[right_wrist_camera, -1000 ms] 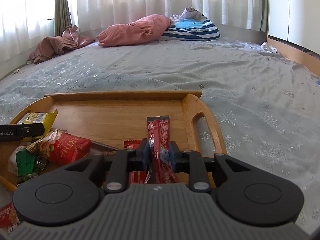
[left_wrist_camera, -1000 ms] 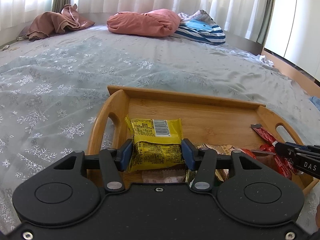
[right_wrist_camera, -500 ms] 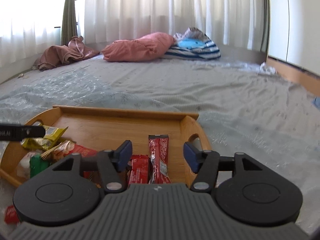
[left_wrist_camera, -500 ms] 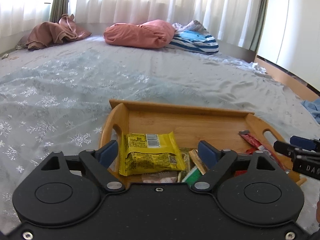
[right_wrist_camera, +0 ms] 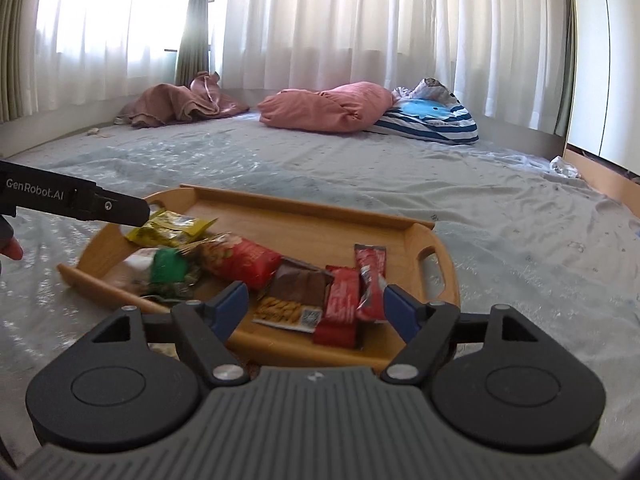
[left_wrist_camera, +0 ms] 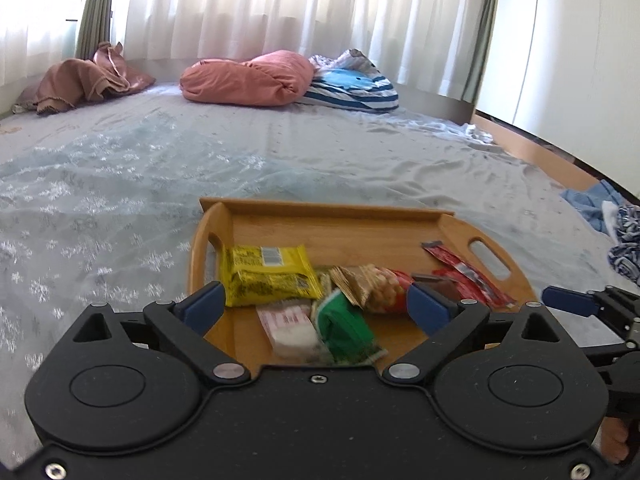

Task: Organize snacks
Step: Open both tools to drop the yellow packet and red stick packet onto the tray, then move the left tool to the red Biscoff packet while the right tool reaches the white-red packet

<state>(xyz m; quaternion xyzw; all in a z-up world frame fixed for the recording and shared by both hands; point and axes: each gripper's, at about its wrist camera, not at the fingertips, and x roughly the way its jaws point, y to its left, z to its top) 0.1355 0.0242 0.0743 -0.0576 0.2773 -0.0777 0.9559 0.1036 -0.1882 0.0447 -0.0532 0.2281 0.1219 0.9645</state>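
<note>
White curtains and a wide bed (left_wrist_camera: 280, 160) under a snowflake-patterned cover fill the room, and on that bed sits the wooden tray (left_wrist_camera: 332, 220) that collects the snacks.

Inside it, at the left end, lies the yellow packet (left_wrist_camera: 270, 276), flat and close to the handle cut-out. Beside it are a green packet (left_wrist_camera: 344, 324), a pale pink-and-white one (left_wrist_camera: 290, 326) and a red peanut bag (right_wrist_camera: 244, 258). Toward the right end a brown wrapper (right_wrist_camera: 300, 282), a red bar (right_wrist_camera: 340, 304) and a slim red stick (right_wrist_camera: 370, 280) lie side by side, near the other handle. All of these rest loose on the tray floor; nothing is gripped.

The left tongs (left_wrist_camera: 316, 308) have just been opening and now stand wide apart over the near edge, with packets visible beyond the gap but no pad pressing on any. The right tongs (right_wrist_camera: 310, 312) have likewise just been opening, their blue pads apart and clear of the red stick.

As a judgement, the work looks well along: every snack clearly in view is in the tray, roughly grouped yellow and green left, red right. What may be left is any snack lying outside the pictures, and perhaps straightening the overlapping heap on the left. A pink pillow (left_wrist_camera: 248, 80), a striped cushion (left_wrist_camera: 352, 88) and a brown cloth (left_wrist_camera: 88, 80) lie far off by the window.
</note>
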